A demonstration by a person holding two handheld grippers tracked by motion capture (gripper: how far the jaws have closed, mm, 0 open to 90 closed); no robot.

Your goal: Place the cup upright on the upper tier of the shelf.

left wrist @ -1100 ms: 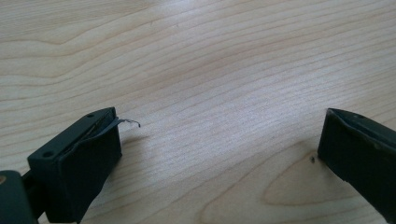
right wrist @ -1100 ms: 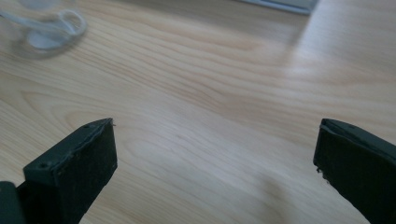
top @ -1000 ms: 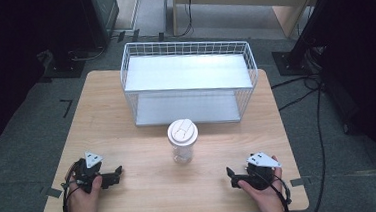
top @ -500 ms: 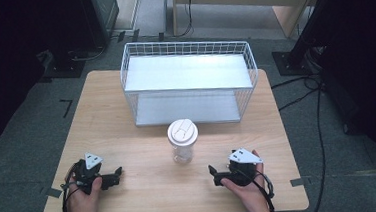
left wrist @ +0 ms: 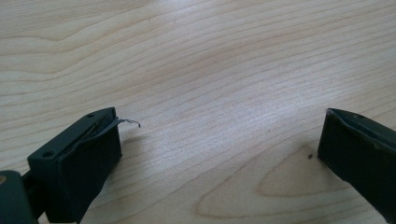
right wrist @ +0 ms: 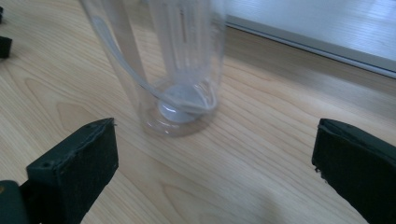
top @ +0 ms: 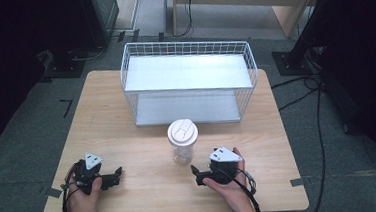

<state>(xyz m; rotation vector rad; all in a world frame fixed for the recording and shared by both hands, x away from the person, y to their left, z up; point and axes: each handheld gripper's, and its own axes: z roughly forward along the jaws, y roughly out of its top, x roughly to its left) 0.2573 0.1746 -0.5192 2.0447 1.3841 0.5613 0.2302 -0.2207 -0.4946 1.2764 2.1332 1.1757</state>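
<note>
A clear plastic cup (top: pixel 182 144) with a white lid stands upright in the middle of the wooden table (top: pixel 128 140). In the right gripper view the cup's clear base (right wrist: pixel 180 109) sits just ahead of the jaws, which stand wide apart with nothing between them. My right gripper (top: pixel 194 171) rests low on the table just right of and in front of the cup, open. My left gripper (top: pixel 118 172) lies near the front left of the table, open over bare wood (left wrist: pixel 219 116).
A white wire basket (top: pixel 189 81) with two flat shelves stands at the back of the table, just behind the cup. Its lower shelf edge (right wrist: pixel 327 46) shows behind the cup. Cables and dark equipment lie on the floor around the table.
My right gripper has slid left along the front of the table, from near the right edge to close beside the cup. The left gripper and the cup have stayed put.
</note>
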